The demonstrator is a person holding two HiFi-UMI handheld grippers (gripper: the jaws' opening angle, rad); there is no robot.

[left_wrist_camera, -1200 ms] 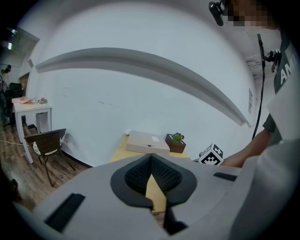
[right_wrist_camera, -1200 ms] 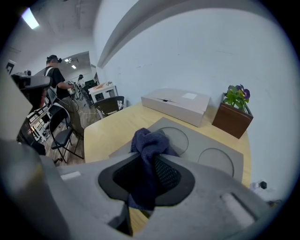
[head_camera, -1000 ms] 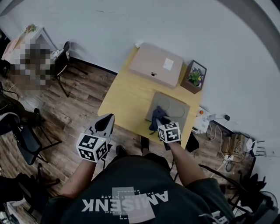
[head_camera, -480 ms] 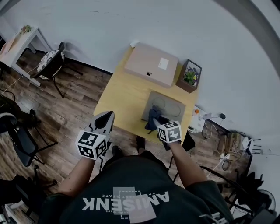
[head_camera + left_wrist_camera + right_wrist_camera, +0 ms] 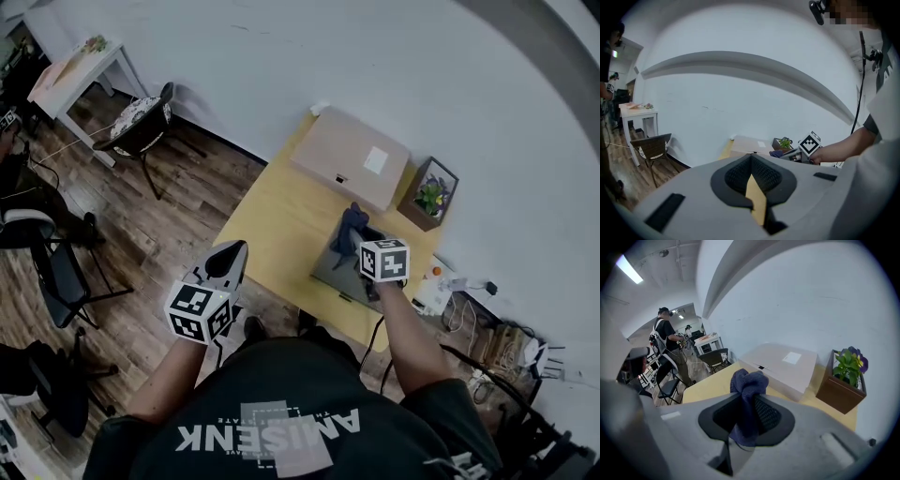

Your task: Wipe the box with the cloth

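R gripper (image 5: 745, 420) clamped tight on dark blue cloth (image 5: 746, 394). Cloth is bunched betw. the pads, its top poking up past the jaws. Held in air over yellow table (image 5: 267, 220), near front edge of cardboard box (image 5: 352, 157), not touching it. Box lies flat at table's far end, by wall, w/ potted plant (image 5: 430, 194) just beside it. Grey mat (image 5: 339, 274) on table below R gripper. L gripper (image 5: 227, 255) by table's near-left corner, jaws pressed together, nothing in them.
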